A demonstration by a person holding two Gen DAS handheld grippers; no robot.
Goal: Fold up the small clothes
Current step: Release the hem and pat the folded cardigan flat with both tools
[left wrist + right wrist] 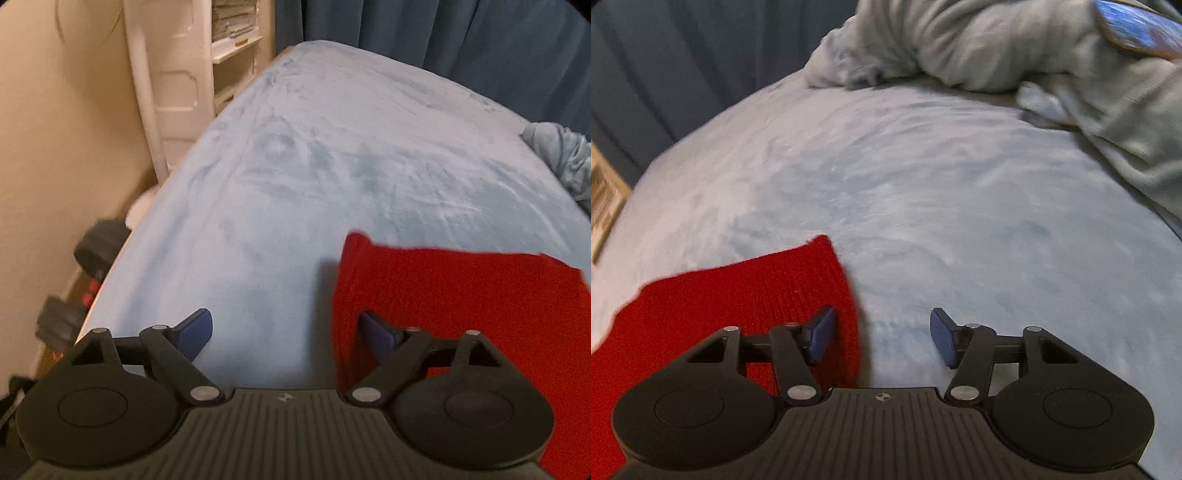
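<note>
A red knitted cloth (461, 295) lies flat on the light blue bed cover (295, 184). In the left wrist view it fills the lower right, its left edge just inside my left gripper's right finger. My left gripper (286, 334) stands wide open with only bed cover between its blue pads. In the right wrist view the same red cloth (738, 295) lies at the lower left, its right edge passing under the left pad. My right gripper (881, 338) is open, its jaws apart over the cloth's edge and bare bed cover (923, 184), gripping nothing.
A crumpled grey-blue blanket (1015, 48) is heaped at the far right of the bed. Dark blue curtains (443, 33) hang behind the bed. A white shelf unit (192, 66) and dark dumbbells (99, 243) stand on the floor to the left of the bed.
</note>
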